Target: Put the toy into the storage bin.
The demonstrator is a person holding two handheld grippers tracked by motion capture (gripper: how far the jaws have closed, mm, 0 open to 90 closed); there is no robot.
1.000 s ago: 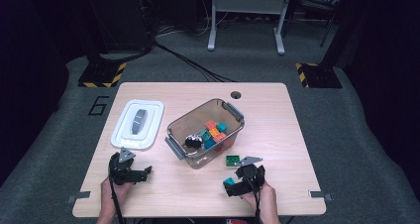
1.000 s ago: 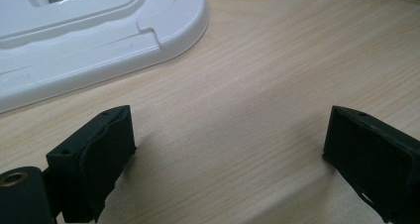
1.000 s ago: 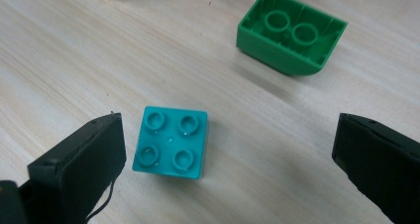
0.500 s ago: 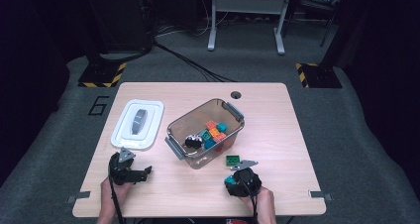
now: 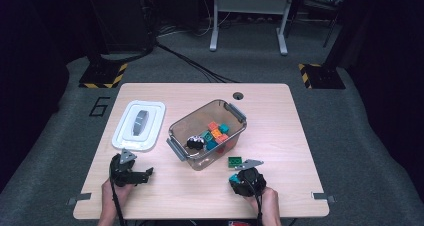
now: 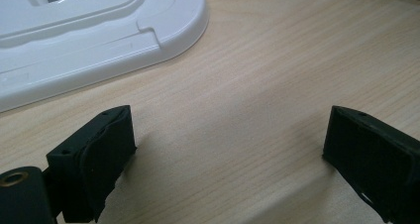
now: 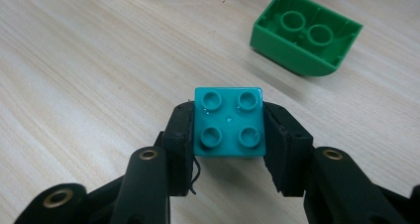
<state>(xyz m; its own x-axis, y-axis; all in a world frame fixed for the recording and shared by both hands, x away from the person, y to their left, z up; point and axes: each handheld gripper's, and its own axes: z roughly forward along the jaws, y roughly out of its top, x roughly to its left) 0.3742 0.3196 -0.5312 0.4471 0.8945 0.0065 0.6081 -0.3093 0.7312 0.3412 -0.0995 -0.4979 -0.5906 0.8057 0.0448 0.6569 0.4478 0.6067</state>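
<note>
Teal studded brick [image 7: 229, 122] between black fingers [image 7: 181, 135]; green brick [image 7: 304, 31] beside it; white lid [image 5: 139, 124]; pale wood-grain desk [image 5: 300, 121].

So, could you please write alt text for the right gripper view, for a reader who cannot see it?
The right gripper has its two black jaws shut on a teal four-stud brick, studs facing the camera, just above a light wooden table. Beyond it, a green brick lies upside down on the table, its hollow underside showing.
</note>
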